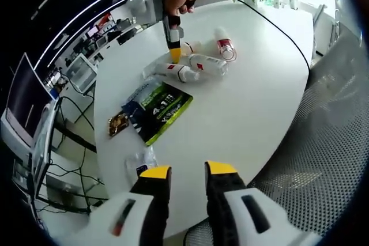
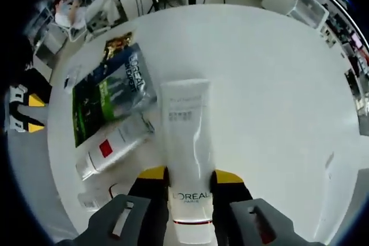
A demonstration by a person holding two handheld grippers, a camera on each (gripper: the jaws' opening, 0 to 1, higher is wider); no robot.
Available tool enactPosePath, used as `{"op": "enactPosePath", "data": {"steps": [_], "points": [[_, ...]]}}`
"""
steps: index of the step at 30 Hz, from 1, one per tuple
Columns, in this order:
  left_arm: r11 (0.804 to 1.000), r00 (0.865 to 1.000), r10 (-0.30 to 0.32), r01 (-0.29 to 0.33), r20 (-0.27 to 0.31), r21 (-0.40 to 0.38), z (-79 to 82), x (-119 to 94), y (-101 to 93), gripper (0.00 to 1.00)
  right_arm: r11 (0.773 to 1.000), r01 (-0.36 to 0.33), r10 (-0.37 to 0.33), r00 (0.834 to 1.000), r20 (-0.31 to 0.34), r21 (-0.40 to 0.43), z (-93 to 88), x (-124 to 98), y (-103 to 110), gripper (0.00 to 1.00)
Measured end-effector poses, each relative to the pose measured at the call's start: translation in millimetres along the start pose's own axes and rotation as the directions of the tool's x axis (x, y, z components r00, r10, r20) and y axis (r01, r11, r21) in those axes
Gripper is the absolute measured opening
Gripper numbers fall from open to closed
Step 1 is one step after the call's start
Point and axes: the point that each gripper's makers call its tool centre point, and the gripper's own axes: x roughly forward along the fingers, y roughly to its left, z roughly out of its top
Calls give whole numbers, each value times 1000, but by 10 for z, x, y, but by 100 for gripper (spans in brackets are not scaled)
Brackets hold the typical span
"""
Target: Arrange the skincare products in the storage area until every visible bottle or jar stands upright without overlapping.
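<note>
Your right tool (image 2: pixel 189 184) grips a white L'Oréal squeeze tube (image 2: pixel 187 142), lying flat just beside the green-and-blue foil sachet (image 2: pixel 109 99) on the round white surface (image 2: pixel 271 84). Your left tool (image 1: pixel 187 172) hangs open, empty, well short of the sachet. The white red-labelled bottles (image 1: pixel 199 64) beyond the sachet lie toppled; nothing stands upright yet

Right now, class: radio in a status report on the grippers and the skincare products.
Right gripper shut on white L'Oreal tube. Left gripper open, empty, at table edge. Red-label bottles lying flat, overlapping. Green sachet pack lies beside them.
</note>
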Motion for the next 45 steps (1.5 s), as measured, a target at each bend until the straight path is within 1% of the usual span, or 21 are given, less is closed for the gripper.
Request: {"op": "enactPosePath", "data": {"steps": [3, 5, 10, 13, 16, 21, 24, 25, 26, 28, 29, 32, 33, 34, 36, 39, 40, 41, 42, 43, 45], "points": [[1000, 1000, -1, 1, -7, 0, -11, 2, -1, 20, 1000, -11, 11, 1000, 7, -13, 1, -17, 39, 17], [1000, 1000, -1, 1, -11, 0, -19, 5, -1, 20, 998, 28, -27, 999, 24, -63, 4, -36, -17, 13], [1000, 1000, -2, 2, -19, 2, -30, 10, -3, 20, 997, 45, -41, 998, 55, -65, -30, -141, -55, 12], [1000, 1000, -3, 3, -21, 3, -31, 12, -5, 20, 996, 73, -67, 992, 111, -52, 0, -299, -86, 12], [1000, 1000, -4, 4, -19, 5, -25, 10, -7, 20, 996, 89, -82, 977, 197, -29, 53, -553, -19, 13], [1000, 1000, -7, 8, -9, 9, -3, 5, -16, 21, 995, 97, -95, 944, 315, 9, 13, -944, 263, 13], [1000, 1000, -10, 10, -3, 10, 13, -6, -24, 22, 995, 101, -102, 931, 352, 21, -105, -1148, 499, 13], [1000, 1000, -11, 11, 4, 13, 28, -9, -26, 22, 995, 93, -100, 918, 383, 36, -146, -1218, 590, 13], [1000, 1000, -13, 12, 9, 12, 38, -9, -31, 22, 995, 98, -104, 914, 392, 35, -196, -1250, 612, 13], [1000, 1000, -14, 13, 15, 17, 52, -18, -34, 22, 994, 86, -109, 898, 427, 73, -287, -1374, 790, 13], [1000, 1000, -14, 13, 19, 16, 60, -21, -34, 22, 992, 84, -119, 881, 458, 97, -329, -1451, 893, 13], [1000, 1000, -18, 17, 25, 15, 74, -27, -41, 23, 990, 92, -134, 871, 474, 110, -459, -1557, 1072, 14], [1000, 999, -19, 18, 31, 17, 87, -33, -46, 23, 986, 89, -147, 855, 497, 139, -497, -1608, 1155, 14], [1000, 999, -22, 21, 40, 19, 106, -42, -51, 24, 985, 75, -145, 843, 518, 154, -523, -1646, 1254, 14], [1000, 997, -15, 15, 77, 3, 173, -73, -27, 26, 984, 66, -145, 839, 525, 165, -575, -1682, 1375, 14], [994, 990, 0, 16, 139, -107, 275, -128, 55, 29, 981, 59, -154, 824, 545, 187, -615, -1741, 1506, 14], [987, 985, 3, 25, 171, -159, 334, -167, 87, 32, 976, 55, -167, 812, 559, 212, -616, -1778, 1537, 14], [984, 983, -5, 38, 186, -174, 375, -192, 95, 34, 976, 46, -163, 805, 570, 213, -611, -1798, 1570, 14], [978, 974, -9, 55, 226, -200, 477, -249, 110, 36, 975, 35, -160, 796, 584, 220, -598, -1825, 1622, 14], [969, 966, -1, 64, 257, -237, 558, -296, 126, 38, 976, 34, -157, 794, 587, 216, -596, -1838, 1657, 15], [935, 936, -22, 143, 350, -325, 815, -433, 72, 39, 978, 42, -158, 785, 599, 202, -575, -1867, 1741, 15]]}}
